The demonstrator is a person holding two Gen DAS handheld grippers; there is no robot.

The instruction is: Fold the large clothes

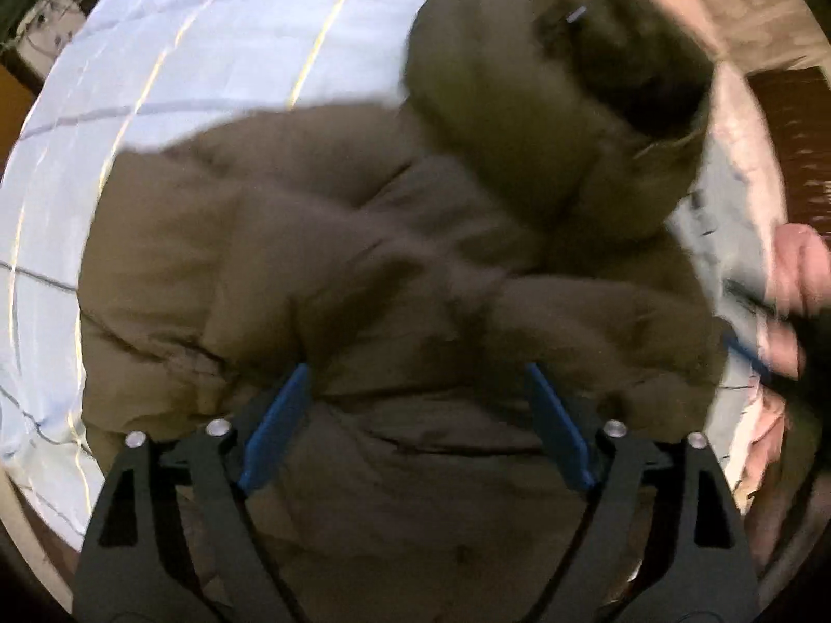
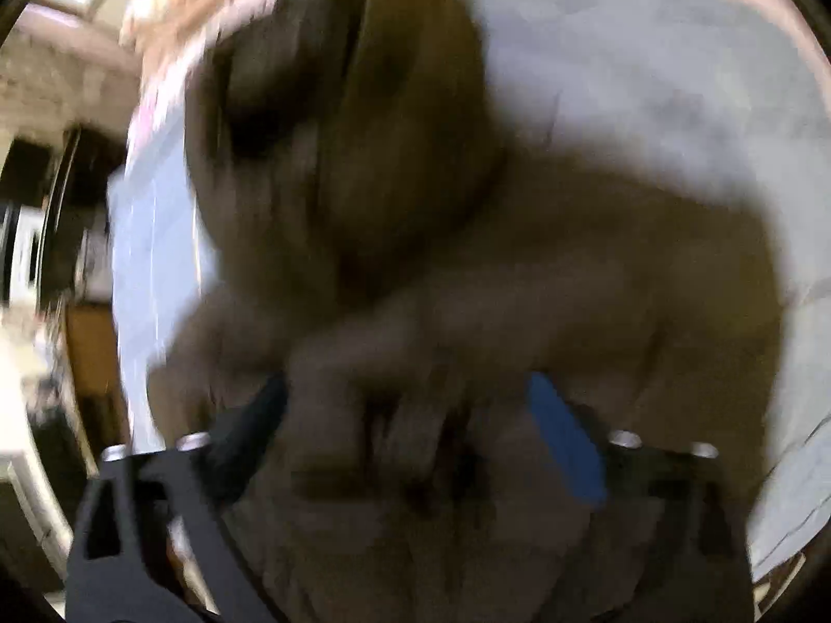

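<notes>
**A:** Where does the coat sit for you?

**B:** Your brown padded coat (image 1: 322, 270) lies on the pale blue sheet (image 1: 171, 62) of the bed, filling most of it. The hood (image 1: 550, 98) points toward the far edge, its dark lining showing. Bare sheet with thin yellow and grey lines shows at the far left corner.

**A:** And the tongs?

**B:** Your left gripper (image 1: 415, 379) points down over the coat's body with its blue pads (image 1: 272, 431) spread wide — nothing between them, only fabric below. Your right gripper (image 2: 410, 394) is spread wide too. A bunched fold of the coat rises between its fingers, but the view is badly blurred, so I cannot tell whether the pads touch it.

**A:** Anything else?

**B:** Your hand (image 1: 800, 301) shows at the right edge of the left view, beside the coat.
</notes>
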